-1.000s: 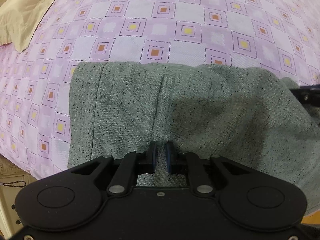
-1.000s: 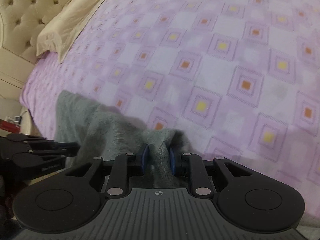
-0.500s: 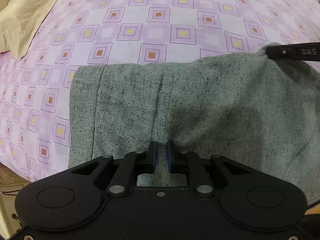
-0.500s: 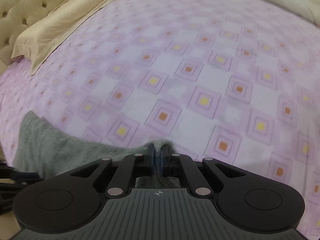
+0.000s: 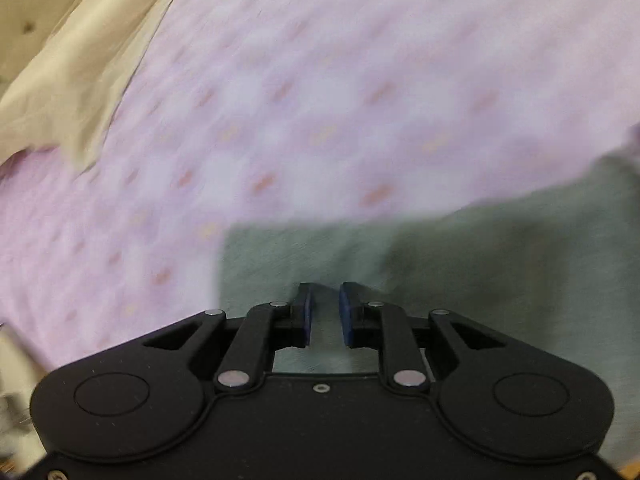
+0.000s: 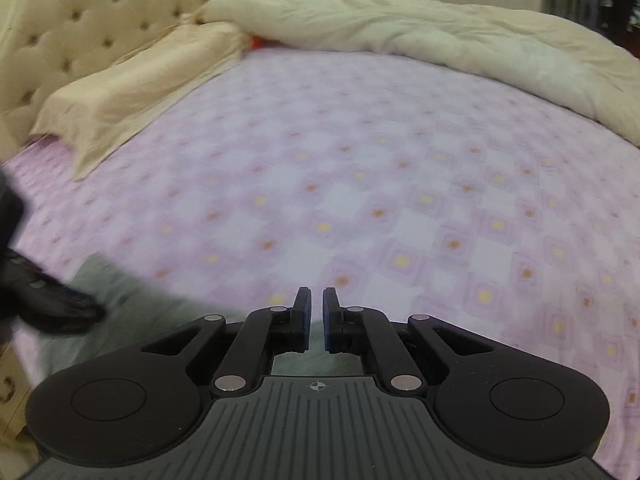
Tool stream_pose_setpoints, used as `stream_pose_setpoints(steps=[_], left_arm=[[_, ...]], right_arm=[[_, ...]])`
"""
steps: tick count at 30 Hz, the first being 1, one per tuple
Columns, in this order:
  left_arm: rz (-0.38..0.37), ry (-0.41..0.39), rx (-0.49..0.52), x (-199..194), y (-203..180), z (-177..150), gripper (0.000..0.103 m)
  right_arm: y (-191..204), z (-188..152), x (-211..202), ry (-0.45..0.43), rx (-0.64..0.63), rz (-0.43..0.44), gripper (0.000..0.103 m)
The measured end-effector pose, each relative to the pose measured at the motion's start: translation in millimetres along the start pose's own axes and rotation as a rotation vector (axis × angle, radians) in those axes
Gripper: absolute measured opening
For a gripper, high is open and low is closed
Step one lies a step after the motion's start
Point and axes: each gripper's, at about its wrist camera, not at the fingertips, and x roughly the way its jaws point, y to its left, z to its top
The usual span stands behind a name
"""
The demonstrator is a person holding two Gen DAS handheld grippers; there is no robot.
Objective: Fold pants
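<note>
Bed [image 6: 400, 184] under a lilac checked sheet fills both views, with a cream duvet [image 6: 440, 40] heaped at the far edge, a beige pillow [image 6: 132, 92] along the tufted headboard [image 6: 80, 12], and a sliver of something red between pillow and duvet. No containers anywhere in view.

Pants [image 5: 460, 272], grey-green, lying flat on the near part of the bed as a folded slab, left edge straight, far edge running right and rising toward the frame's rim. Seen also low and left in the right wrist view [image 6: 132, 312], reaching under that gripper's body.

Changed since half a second back: both pinches let go. Then, cloth nipped in narrow jaws on each side, the right one carrying a corner over the sheet. Now, left gripper [image 5: 325, 314] parted to a narrow gap with only flat fabric showing through it, nothing clamped; right gripper [image 6: 316, 318] likewise narrowly parted, bare, tipped up toward the duvet. Heavy blur in the left view, so motion likely. Dark blurred shape at the left rim of the right view, probably the other tool.

Reading for the task: fold laid and released; probably near done, with at most a smoothing or one more fold remaining.
</note>
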Motion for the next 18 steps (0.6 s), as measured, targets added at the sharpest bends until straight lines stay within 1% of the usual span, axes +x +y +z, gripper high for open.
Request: stream_pose_setpoints(steps=[2,4,6,7,8,9,11,12,14,15,16,17,18], left_arm=[[-0.036,-0.027,-0.016,0,11,-5,0.025],[-0.023,-0.033,0.022,-5,9,-9,0.025],[0.0,-0.045,0.059,-6,5,-15,0.025],[0.008,-0.05,0.072,-6,4,-18,0.025],[0.012,-0.055,0.082,-6,3,-22,0.025],[0.014,-0.057,0.088,-7,3,-24,0.025],[0.008,-0.055,0.097,-6,5,-29,0.025],[0.002,-0.054,0.1,-5,5,-30,0.025],[-0.008,-0.05,0.106,-5,5,-30,0.025],[-0.011,-0.047,0.111,-5,7,-29,0.025],[-0.011,-0.044,0.115,-6,7,-29,0.025],[-0.014,-0.042,0.115,-7,8,-29,0.025],[-0.022,-0.042,0.111,-8,10,-30,0.025]], right_arm=[[12,-11,1,0.03,-0.041,0.016,0.007],[20,-25,5,0.07,-0.047,0.024,0.007],[19,-40,11,0.122,-0.034,-0.005,0.007],[15,-46,13,0.148,-0.013,-0.039,0.007],[6,-54,15,0.177,0.025,-0.094,0.007],[-7,-63,16,0.208,0.085,-0.162,0.005],[-35,-81,9,0.246,0.239,-0.25,0.0],[-44,-88,2,0.244,0.298,-0.268,0.0],[-53,-97,-11,0.268,0.328,-0.345,0.0],[-56,-98,-17,0.27,0.341,-0.355,0.0],[-59,-99,-26,0.244,0.364,-0.355,0.001],[-62,-98,-35,0.202,0.379,-0.36,0.003],[-65,-96,-44,0.154,0.382,-0.371,0.003]])
